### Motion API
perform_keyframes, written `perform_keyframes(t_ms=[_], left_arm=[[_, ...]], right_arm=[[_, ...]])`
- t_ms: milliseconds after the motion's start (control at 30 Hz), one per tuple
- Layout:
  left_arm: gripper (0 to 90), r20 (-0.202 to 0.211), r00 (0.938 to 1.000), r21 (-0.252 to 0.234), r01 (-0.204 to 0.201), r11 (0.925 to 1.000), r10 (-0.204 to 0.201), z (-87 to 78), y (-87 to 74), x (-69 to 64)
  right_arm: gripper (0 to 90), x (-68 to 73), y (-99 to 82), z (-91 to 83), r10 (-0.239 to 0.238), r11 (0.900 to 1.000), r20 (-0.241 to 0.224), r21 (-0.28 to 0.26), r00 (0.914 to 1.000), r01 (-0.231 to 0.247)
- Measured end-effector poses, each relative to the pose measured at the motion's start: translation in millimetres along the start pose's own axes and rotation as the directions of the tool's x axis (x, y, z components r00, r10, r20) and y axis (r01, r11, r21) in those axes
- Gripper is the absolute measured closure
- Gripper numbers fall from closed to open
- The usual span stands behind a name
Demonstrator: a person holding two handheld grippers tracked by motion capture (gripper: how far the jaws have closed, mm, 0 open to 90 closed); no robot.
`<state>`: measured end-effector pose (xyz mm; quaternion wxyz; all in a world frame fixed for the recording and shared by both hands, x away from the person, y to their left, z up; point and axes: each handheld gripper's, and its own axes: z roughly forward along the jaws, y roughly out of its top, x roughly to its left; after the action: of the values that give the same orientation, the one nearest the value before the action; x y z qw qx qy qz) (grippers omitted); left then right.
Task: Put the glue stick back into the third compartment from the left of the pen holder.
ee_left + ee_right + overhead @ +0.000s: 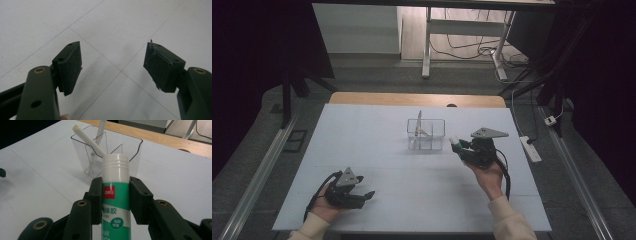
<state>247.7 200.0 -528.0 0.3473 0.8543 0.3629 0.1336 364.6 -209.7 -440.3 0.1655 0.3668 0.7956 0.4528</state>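
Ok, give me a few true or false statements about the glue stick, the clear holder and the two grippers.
1. The right gripper is clamped on the glue stick. True.
2. The left gripper holds a pen. False: its jaws are open with nothing between them.
3. The clear holder is empty. False: a white pen leans inside.
4. The glue stick stands inside the holder. False: it is outside, in the gripper.
5. The holder has dividers. True.
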Motion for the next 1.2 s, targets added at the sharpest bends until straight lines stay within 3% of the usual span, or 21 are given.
perform_keyframes(t_ms=[700,1200], left_arm=[[30.4,-0.001,0.9998,-0.024,0.02,0.9995,-0.02,-3.4,0.1,2.3],[30.4,0.0,0.9996,-0.032,0.027,0.9991,-0.027,-4.6,-0.3,3.7]], right_arm=[[64.4,2.3,23.9,20.8,-0.012,0.9992,-0.01,-0.039,0.9999,0.011],[64.4,-2.0,47.3,38.4,-0.007,0.9954,-0.019,-0.095,0.9998,0.005]])
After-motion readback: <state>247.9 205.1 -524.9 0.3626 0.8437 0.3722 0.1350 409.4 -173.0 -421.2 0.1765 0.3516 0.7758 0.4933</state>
